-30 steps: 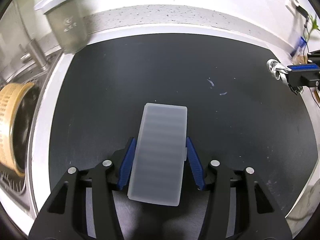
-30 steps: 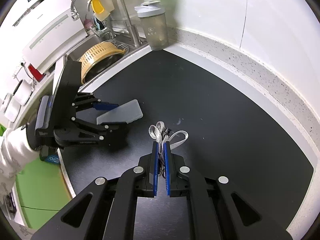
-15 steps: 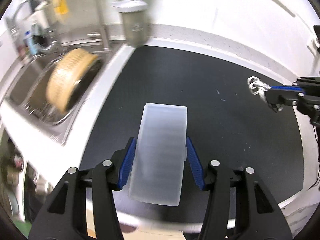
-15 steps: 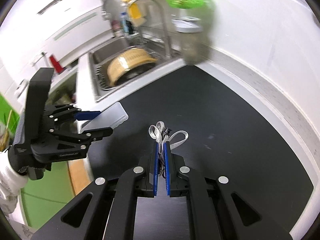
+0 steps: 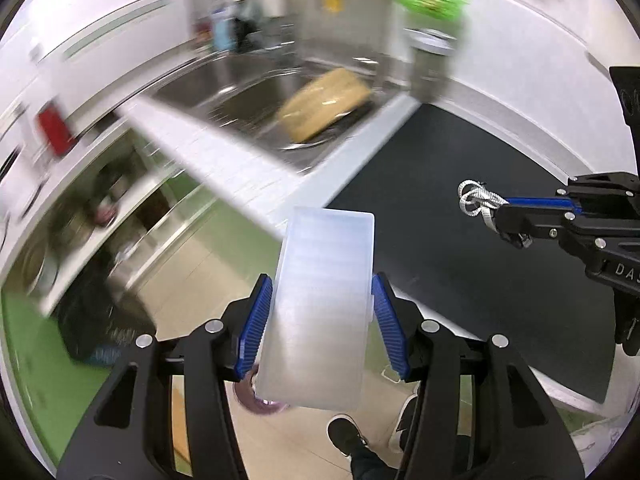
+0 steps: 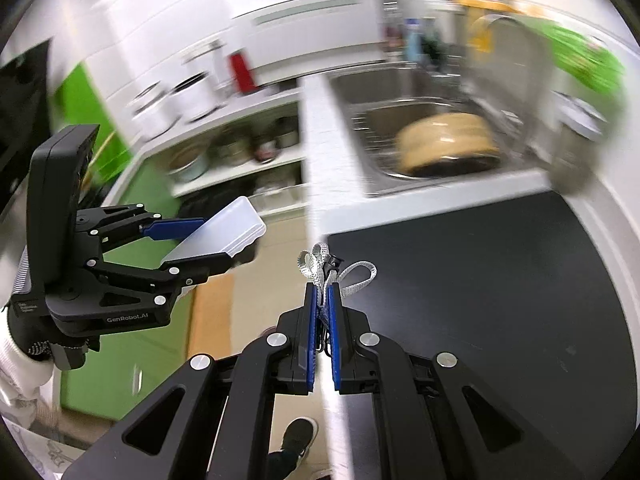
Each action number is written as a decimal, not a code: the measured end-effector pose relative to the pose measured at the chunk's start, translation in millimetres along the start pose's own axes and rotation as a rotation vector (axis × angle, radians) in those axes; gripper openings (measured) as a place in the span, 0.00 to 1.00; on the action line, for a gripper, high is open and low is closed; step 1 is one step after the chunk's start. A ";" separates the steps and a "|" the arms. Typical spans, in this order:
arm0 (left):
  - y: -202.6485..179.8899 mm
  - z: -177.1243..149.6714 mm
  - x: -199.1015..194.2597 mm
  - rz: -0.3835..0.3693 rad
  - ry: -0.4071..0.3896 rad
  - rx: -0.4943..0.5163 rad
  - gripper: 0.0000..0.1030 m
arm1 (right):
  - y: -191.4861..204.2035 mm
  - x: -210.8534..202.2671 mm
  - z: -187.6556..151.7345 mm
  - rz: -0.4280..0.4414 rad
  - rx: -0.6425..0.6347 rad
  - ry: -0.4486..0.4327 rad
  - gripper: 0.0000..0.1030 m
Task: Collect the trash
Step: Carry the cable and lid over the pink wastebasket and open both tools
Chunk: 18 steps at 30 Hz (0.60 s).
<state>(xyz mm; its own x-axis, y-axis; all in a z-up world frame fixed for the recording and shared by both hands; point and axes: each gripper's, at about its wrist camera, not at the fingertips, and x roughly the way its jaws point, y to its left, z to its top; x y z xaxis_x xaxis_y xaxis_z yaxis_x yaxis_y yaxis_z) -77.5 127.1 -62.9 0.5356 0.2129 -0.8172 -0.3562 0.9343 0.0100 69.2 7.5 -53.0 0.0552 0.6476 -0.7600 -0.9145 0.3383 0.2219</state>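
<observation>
A translucent plastic case (image 5: 320, 304) sits clamped across its width between the blue pads of the left gripper (image 5: 322, 316), held in the air past the counter edge, above the tiled floor (image 5: 192, 276). A knotted grey strap (image 6: 326, 270) with a small black clip is pinched in the right gripper (image 6: 323, 304), whose jaws are pressed together on it, over the front corner of the black countertop mat (image 6: 500, 280). Behind the mat lies a white counter strip (image 5: 240, 168) and a steel sink (image 6: 400, 120) holding a tan colander (image 6: 444, 140); the room is smeared by blur. Both grippers tilt downward, side by side, the left one out over the floor. A dark shoe (image 5: 346, 434) shows below.
</observation>
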 end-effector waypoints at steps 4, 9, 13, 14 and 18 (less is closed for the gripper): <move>50.8 -42.8 -11.1 0.063 0.003 -0.165 0.50 | 41.5 36.2 7.1 0.083 -0.085 0.046 0.05; 99.7 -94.8 -10.0 0.097 0.028 -0.317 0.50 | 85.3 98.1 4.8 0.162 -0.155 0.124 0.05; 134.2 -136.0 18.4 0.103 0.057 -0.428 0.50 | 110.7 156.4 -4.4 0.199 -0.185 0.197 0.05; 142.0 -146.8 30.8 0.107 0.067 -0.447 0.50 | 116.2 174.4 -9.4 0.209 -0.191 0.218 0.05; 172.2 -192.0 84.5 0.100 0.109 -0.530 0.50 | 133.1 244.4 -36.2 0.220 -0.208 0.290 0.05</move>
<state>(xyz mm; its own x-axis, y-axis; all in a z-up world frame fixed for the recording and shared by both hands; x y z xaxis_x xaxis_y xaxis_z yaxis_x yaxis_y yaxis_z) -240.6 251.2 -240.8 0.4075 0.2360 -0.8822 -0.7529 0.6336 -0.1783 -53.5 186.1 -231.3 -0.2386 0.4599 -0.8553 -0.9550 0.0487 0.2926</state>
